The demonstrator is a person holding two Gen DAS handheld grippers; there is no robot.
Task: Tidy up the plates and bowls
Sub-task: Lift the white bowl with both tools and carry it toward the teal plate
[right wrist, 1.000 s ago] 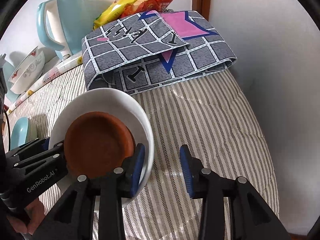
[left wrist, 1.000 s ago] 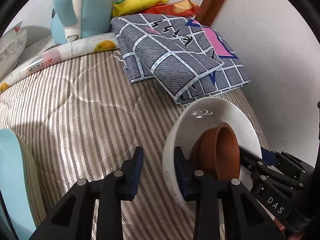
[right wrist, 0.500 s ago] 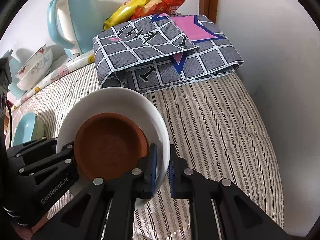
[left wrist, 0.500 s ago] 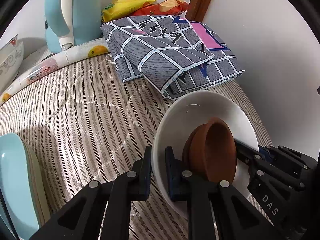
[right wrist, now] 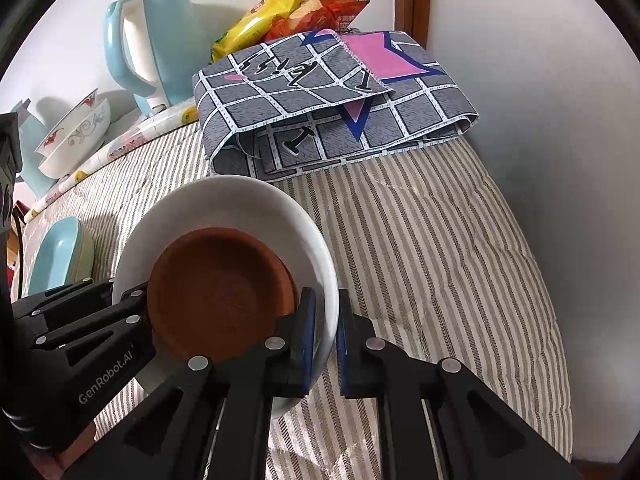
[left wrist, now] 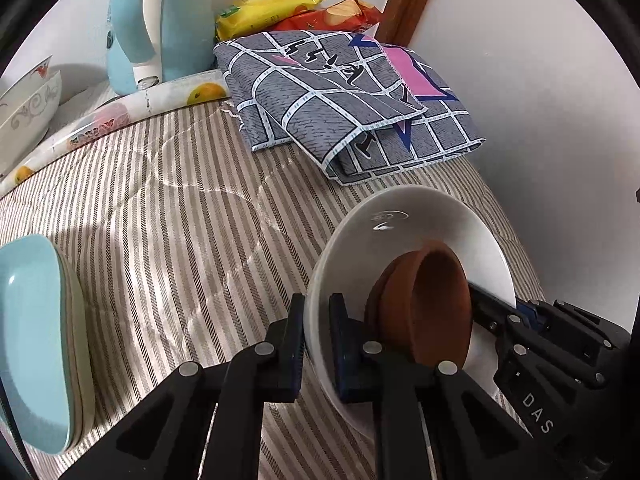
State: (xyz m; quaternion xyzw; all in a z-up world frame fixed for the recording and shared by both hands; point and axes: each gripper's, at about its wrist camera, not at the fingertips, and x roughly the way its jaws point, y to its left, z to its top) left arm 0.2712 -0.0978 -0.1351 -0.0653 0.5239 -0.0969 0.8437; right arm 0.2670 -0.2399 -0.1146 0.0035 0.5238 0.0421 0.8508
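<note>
**Both grippers on one plate, loose saucer inside**

My left gripper [left wrist: 318, 340] is clamped on the near rim of the white plate [left wrist: 404, 232], and my right gripper [right wrist: 325, 334] is clamped on the opposite rim, so I hold the plate between them just above the striped bed cover [right wrist: 440, 248]. The plate is glossy, shallow and plain. A brown clay saucer [right wrist: 218, 290] sits inside it, matte and rough, leaning toward the right gripper's side.

My worry is that saucer: it is held by nothing, and if I tilt the plate further it may slide out over the rim. The glazed rim may also slip between the pads if my two hands pull unevenly.

Left of the plate lies a blue dish [left wrist: 34, 340] on the cover. Beyond the plate is a folded grey cloth [right wrist: 332, 104], and farther left a patterned bowl [right wrist: 76, 134] and a blue kettle [right wrist: 148, 44].
</note>
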